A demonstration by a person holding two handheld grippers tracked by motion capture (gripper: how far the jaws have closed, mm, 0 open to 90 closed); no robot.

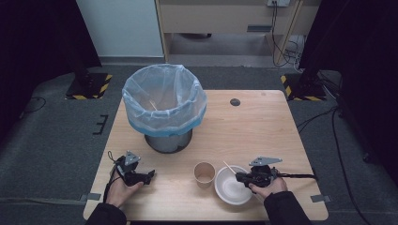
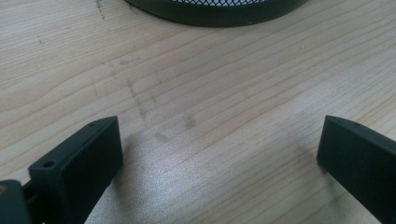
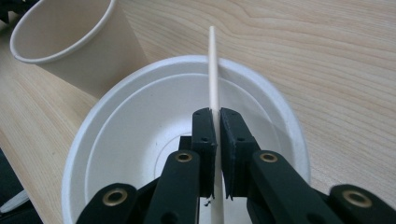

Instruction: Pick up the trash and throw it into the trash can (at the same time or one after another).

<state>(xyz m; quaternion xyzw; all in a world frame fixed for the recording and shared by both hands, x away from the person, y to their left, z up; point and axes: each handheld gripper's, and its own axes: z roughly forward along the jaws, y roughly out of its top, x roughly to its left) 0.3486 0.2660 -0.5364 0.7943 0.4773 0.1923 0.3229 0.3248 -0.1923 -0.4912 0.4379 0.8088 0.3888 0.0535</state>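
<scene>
Over the white bowl [image 3: 140, 140] at my front right, my right gripper [image 3: 215, 122] has its jaws pressed onto a thin wooden stick [image 3: 213, 65], clamped low on the shaft so most of the length pokes out ahead, past the bowl's far rim. From the high view the same stick [image 1: 229, 167] angles up and left off the right gripper [image 1: 240, 177] toward the paper cup [image 1: 204, 173], which stands just beside the bowl [image 1: 231, 190], rims near touching as far as I can tell. Grip near the end makes sense: keeps the jaws clear of the bowl wall and leaves a long free end to drop cleanly. Lined bin [image 1: 164, 105] sits back left on the table [image 1: 263, 126]; something pale and stick-like already lies inside the bag, so my read is clearing disposables into it, stick first, cup and bowl to follow. Left gripper [image 1: 150, 175] is parked low over bare tabletop in front of the bin, jaws spread wide with nothing between them; its own view has wood grain and the bin's dark mesh base [image 2: 215, 10] at the top edge. Idle but placed to steady the bin or take the cup. Next move as I judge it: lift, carry across over the rim, then release. Risk: thin stick pivoting in the pinch mid-carry.
</scene>
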